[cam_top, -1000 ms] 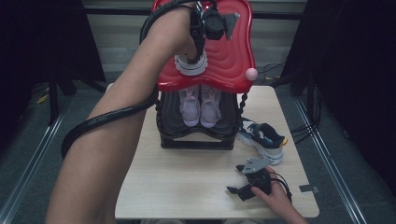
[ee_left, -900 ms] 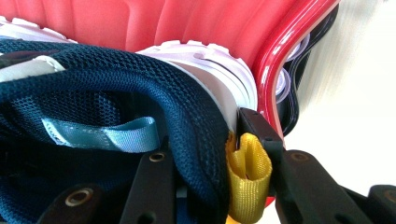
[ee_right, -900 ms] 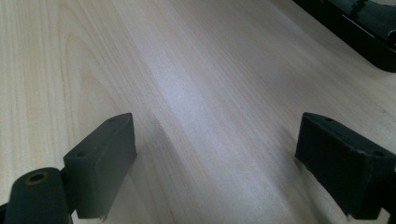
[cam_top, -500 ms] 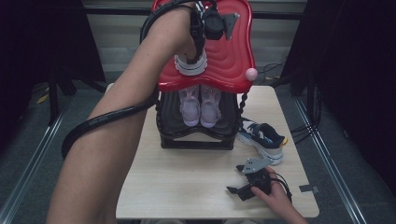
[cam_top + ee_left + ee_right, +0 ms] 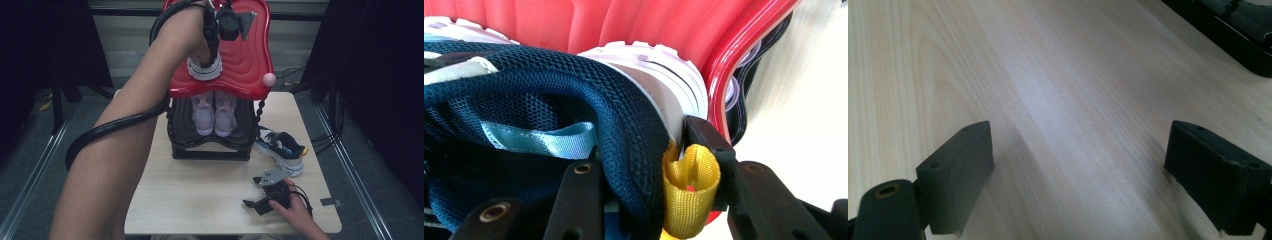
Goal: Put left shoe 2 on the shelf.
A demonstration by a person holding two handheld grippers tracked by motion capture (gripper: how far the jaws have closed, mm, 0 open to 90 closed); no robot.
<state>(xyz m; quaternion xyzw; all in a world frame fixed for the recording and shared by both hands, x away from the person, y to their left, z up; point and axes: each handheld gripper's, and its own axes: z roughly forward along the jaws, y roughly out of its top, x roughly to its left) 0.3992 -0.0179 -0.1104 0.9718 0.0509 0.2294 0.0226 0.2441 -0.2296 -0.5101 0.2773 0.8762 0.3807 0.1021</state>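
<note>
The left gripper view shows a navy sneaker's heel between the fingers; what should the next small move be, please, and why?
Probably open the left gripper wider and lift it away. The sneaker lies on the red top, the jaws have just been opening, and its heel with the yellow loop sits between the fingers.

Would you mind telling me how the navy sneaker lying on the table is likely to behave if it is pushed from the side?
The navy sneaker lies flat on its wide sole, so it would probably slide or pivot on the smooth wooden table, not tip. It looks light. Its mesh upper would likely dent under the tongs.
</note>
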